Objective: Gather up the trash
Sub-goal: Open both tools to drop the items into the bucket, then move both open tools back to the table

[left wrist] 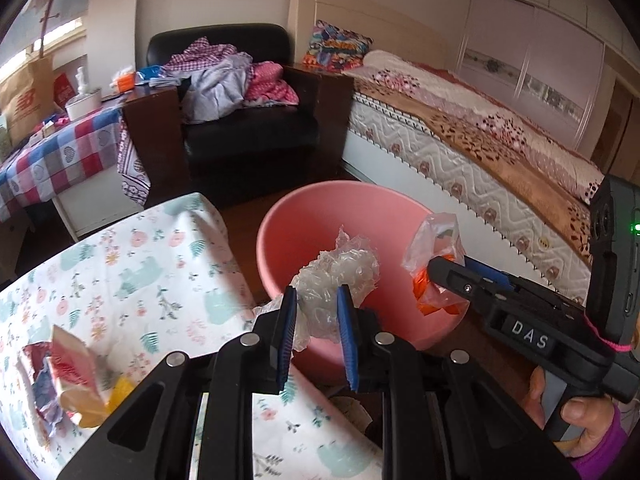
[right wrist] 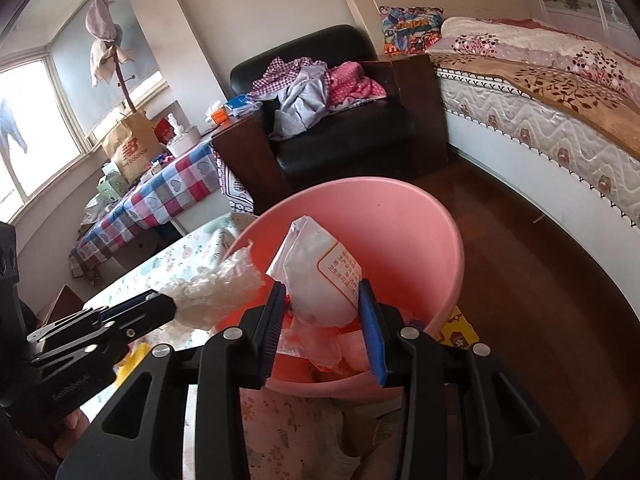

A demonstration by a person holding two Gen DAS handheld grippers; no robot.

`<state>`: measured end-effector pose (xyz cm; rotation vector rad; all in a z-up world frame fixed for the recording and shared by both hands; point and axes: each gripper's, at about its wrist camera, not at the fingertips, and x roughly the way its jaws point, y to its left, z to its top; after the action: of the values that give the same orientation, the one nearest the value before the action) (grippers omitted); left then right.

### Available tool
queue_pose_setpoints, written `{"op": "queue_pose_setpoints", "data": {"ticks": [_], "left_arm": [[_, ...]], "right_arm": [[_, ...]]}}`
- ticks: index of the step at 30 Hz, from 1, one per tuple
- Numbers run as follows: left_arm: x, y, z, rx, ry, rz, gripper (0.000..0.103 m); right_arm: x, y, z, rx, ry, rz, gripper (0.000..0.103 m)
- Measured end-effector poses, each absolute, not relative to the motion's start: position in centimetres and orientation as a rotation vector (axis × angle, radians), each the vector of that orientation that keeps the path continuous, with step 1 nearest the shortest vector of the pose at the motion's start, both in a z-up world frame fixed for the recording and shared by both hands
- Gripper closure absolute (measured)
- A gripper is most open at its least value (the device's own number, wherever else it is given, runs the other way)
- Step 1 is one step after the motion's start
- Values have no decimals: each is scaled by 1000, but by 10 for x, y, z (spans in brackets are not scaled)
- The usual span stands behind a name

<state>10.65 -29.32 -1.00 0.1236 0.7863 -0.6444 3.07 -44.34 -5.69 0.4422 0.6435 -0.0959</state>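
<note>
A pink plastic bin (left wrist: pixel 308 224) stands on the floor beside the floral-clothed table (left wrist: pixel 132 276); it also shows in the right wrist view (right wrist: pixel 404 220). My left gripper (left wrist: pixel 316 304) is shut on a crumpled clear plastic wrap (left wrist: pixel 340 276) and holds it over the bin's near rim. My right gripper (right wrist: pixel 322 300) is shut on a clear and orange plastic bag (right wrist: pixel 320 276) above the bin; it shows in the left wrist view (left wrist: pixel 436 270) at the bin's right rim. The wrap and left gripper (right wrist: pixel 172 308) show at the left of the right wrist view.
More crumpled wrappers (left wrist: pixel 68 376) lie on the floral table at the left. A black armchair (left wrist: pixel 256 128) piled with clothes stands behind the bin, a bed (left wrist: pixel 480 148) at the right, a checked-cloth table (left wrist: pixel 60 152) at the far left.
</note>
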Motion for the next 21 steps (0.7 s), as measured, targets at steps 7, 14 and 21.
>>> {"op": "queue_pose_setpoints", "data": {"ticks": [7, 14, 21], "left_arm": [[108, -309, -18, 128, 794, -665, 77], [105, -311, -15, 103, 794, -691, 71], [100, -308, -7, 88, 768, -702, 62]], "right_arm": [[32, -449, -66, 454, 668, -115, 65], [32, -451, -69, 473, 678, -119, 64], [34, -452, -69, 470, 682, -131, 63]]}}
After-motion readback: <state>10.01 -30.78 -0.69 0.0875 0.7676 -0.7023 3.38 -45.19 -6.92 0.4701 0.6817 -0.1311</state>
